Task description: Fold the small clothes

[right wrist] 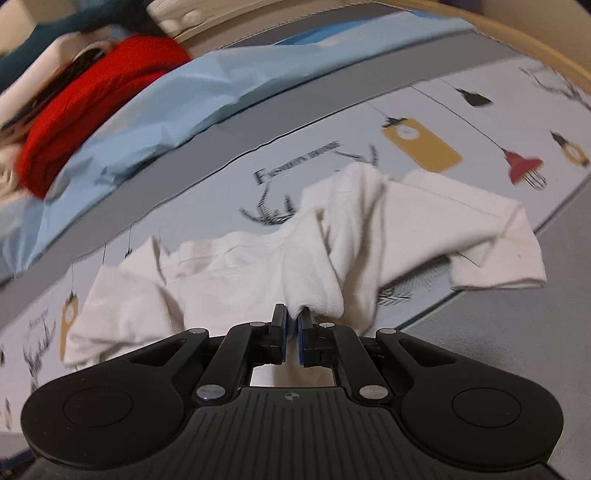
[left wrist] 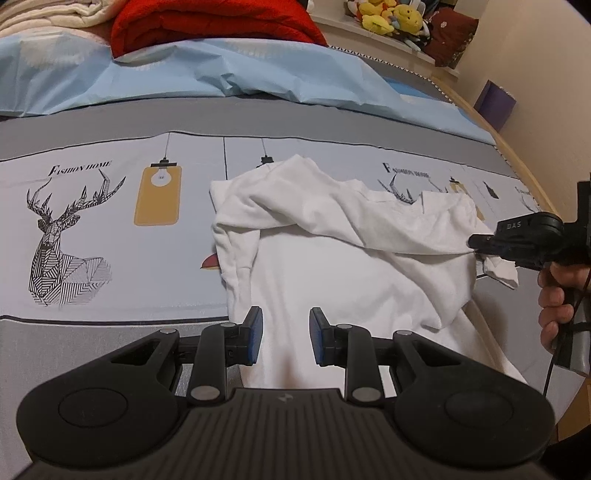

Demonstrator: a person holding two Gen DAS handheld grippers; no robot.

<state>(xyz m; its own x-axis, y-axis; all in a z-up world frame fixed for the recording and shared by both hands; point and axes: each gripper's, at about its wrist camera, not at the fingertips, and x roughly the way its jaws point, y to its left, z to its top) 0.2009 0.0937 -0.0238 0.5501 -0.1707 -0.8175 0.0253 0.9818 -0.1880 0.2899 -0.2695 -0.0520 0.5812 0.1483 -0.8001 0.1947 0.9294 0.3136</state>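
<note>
A white long-sleeved top (left wrist: 332, 266) lies rumpled on the bed (left wrist: 110, 332), over the printed band of the bedsheet (left wrist: 92, 229) with its deer and hanging-lamp drawings, toward the right-hand edge of the mattress where the wooden bed frame (left wrist: 517, 162) curves round. The right gripper (right wrist: 292, 325) has its blue-padded fingers (right wrist: 282, 332) pressed nearly together, pinching a fold of the white cloth that rises from the pads in a narrow ridge; from the left wrist view that same gripper comes in from the right with a corner of fabric hanging below its tip, and the person's hand (left wrist: 557, 306) is wrapped round its grip. The left gripper (left wrist: 284, 334) hangs over the near part of the top with its fingers spread apart, and nothing is caught between them, only the flat white cloth showing in the gap below. One sleeve (left wrist: 236, 240) lies folded down the garment's left side, the other sleeve (right wrist: 480, 243) stretches out toward the right. At the far side of the bed lie a crumpled light blue sheet (left wrist: 221, 74), a red blanket (left wrist: 214, 26) and some pale bedding. Yellow plush toys (left wrist: 391, 16) sit on a shelf at the far right corner.
</note>
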